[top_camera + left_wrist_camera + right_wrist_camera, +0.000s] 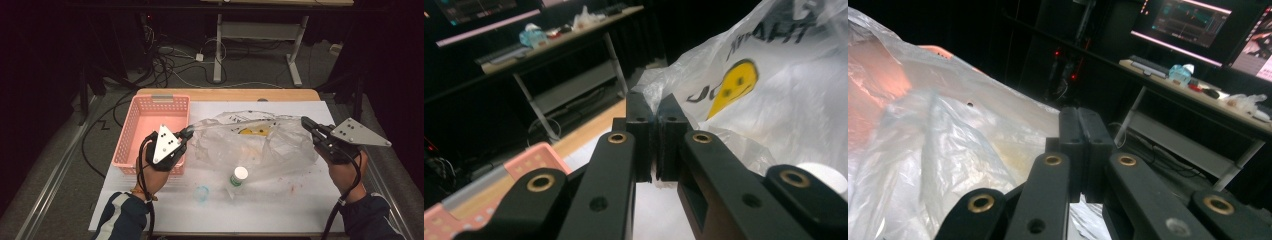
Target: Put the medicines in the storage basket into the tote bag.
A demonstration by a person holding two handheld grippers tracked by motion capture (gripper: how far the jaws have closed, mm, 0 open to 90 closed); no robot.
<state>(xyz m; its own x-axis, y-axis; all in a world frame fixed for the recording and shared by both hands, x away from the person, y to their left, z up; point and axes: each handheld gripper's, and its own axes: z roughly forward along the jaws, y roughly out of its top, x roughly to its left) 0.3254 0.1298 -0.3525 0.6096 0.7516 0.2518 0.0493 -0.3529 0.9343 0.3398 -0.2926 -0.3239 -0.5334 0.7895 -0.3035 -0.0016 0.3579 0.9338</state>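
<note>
Currently holding bag (255,142) by both ends over table (280,200). Left gripper (189,131) pinched tight on bag's left edge, just beside pink basket (150,130); right gripper (306,123) clamped on right edge. My read: opposite grips stretch bag mouth wide, keep it off surface. White-capped bottle (239,176) stands on table at bag's near side, blue ring (202,193) near it. Yellow smiley print faces left gripper. Likely next: load bottle.

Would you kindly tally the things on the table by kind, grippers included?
Grippers: 2, left and right
Plastic bag: 1
Pink basket: 1
White-capped bottle: 1
Blue ring: 1
Total: 6
</note>
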